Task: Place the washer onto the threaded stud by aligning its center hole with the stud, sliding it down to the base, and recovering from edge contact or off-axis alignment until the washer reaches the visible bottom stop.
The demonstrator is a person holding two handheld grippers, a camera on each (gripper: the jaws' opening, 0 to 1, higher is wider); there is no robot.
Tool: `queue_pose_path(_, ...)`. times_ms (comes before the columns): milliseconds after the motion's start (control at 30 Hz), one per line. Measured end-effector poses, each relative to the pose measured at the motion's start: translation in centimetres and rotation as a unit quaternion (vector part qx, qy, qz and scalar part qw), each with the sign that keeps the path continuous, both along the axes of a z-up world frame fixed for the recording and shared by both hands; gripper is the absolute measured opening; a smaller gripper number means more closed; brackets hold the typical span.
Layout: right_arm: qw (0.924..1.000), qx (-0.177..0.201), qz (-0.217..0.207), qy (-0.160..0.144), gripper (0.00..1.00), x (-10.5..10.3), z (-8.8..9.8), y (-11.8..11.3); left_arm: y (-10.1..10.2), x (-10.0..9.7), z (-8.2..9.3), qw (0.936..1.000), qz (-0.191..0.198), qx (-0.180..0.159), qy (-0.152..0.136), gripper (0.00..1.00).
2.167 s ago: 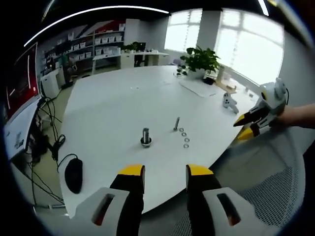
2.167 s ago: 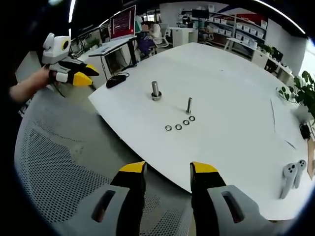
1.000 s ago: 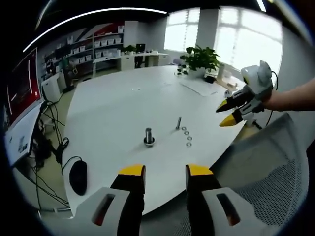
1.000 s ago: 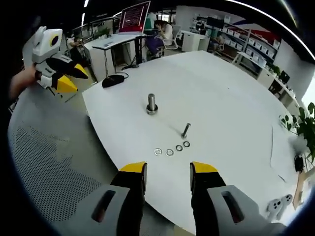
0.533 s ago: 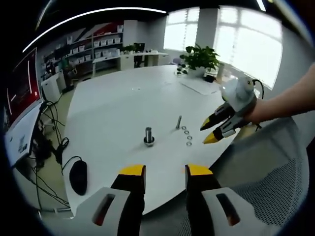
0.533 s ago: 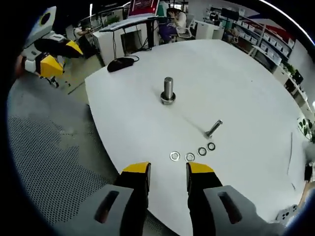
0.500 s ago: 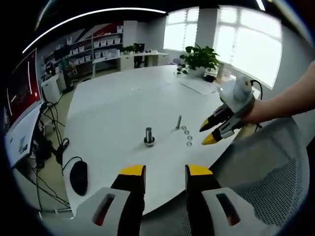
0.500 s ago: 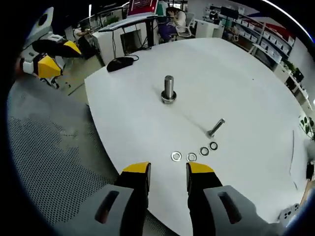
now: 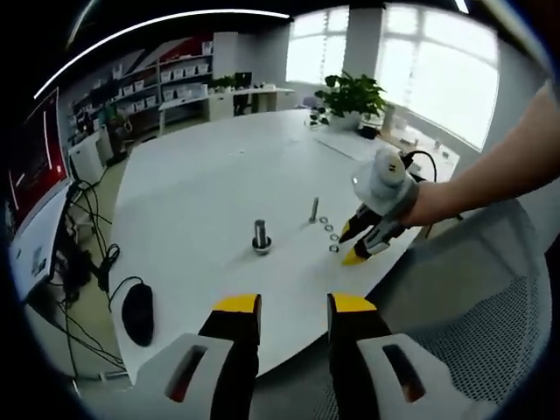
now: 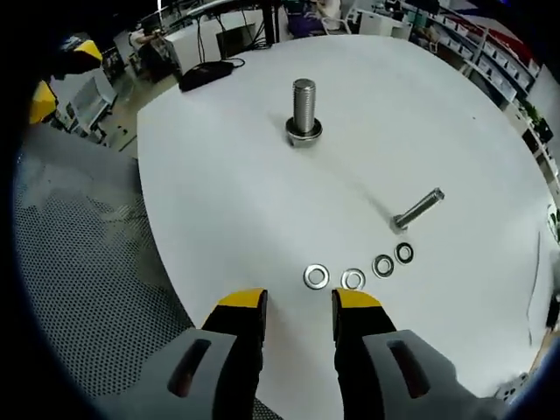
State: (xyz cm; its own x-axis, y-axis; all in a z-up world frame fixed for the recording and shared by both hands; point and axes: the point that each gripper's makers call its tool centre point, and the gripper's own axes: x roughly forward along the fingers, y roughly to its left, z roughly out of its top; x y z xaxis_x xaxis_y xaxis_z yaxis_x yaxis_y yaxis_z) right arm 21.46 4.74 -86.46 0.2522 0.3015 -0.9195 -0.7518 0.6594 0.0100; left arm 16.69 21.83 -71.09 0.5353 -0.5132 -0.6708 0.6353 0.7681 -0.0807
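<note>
Yellow-tipped jaws of the right gripper (image 10: 297,302) stand apart and hold nothing, low over the white table (image 10: 219,201). Just beyond them 4 washers (image 10: 317,276) lie in a row, with a loose bolt (image 10: 418,209) on its side past them. Farther off the threaded stud (image 10: 304,112) stands upright. The left gripper (image 9: 282,306) hangs released near the table edge, a black mouse (image 9: 136,312) beside it.

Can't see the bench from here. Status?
Both grippers open, empty; right gripper over the four washers. Stud upright, no washer carried yet. Loose bolt beside the row.
</note>
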Motion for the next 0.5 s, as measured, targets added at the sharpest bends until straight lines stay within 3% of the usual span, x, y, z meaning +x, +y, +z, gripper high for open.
queue_pose_path(233, 0.9996, -0.015, 0.025, 0.006, 0.32, 0.20, -0.32, 0.52, -0.16, 0.01, 0.20, 1.0000, 0.000, -0.005, -0.003, 0.29)
queue_pose_path(267, 0.9985, -0.031, 0.044, 0.008, 0.32, 0.15, -0.31, 0.32, -0.20, -0.01, 0.19, 1.0000, -0.002, -0.002, -0.005, 0.29)
queue_pose_path(500, 0.9972, -0.015, 0.073, 0.005, 0.30, 0.66, -0.23, 0.99, -0.11, -0.02, -0.05, 1.0000, -0.003, 0.008, -0.003, 0.28)
